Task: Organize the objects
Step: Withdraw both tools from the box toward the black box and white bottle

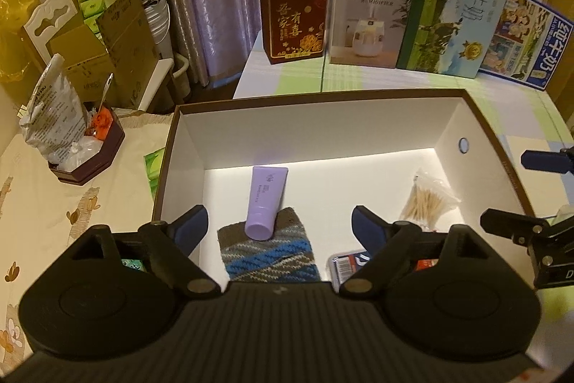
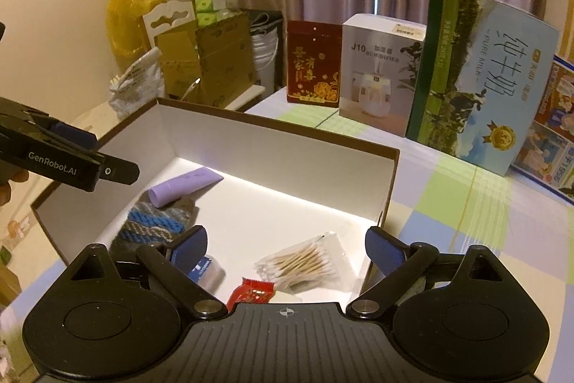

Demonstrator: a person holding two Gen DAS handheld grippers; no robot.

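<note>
1. Nearest to me, both claws hang over the open box (image 1: pixel 502 167) with nothing between their pads. The left gripper (image 1: pixel 280 225) stands spread wide above the sock and tube; the right gripper (image 2: pixel 287 248) is spread just as wide over the near right corner.
2. Just under them lie a red packet (image 2: pixel 249 293), a blue-and-white pack (image 2: pixel 208 270) and a clear bag of cotton swabs (image 2: pixel 308 262). I'd judge the bag light, crinkly and slippery; pinch it across the middle of the bundle, gently.
3. Further in lies a knitted sock (image 1: pixel 269 252), grey with blue zigzag bands: soft and limp, best taken by a bunched fold.
4. The purple tube (image 1: pixel 265 200) rests with its cap end on the sock and its flat crimped end toward the far wall. Smooth, squeezable plastic; grip it across the body near the cap, lightly.
5. Beyond the box, cartons stand in a row along the checked tablecloth (image 2: pixel 466 203), before the curtains.
</note>
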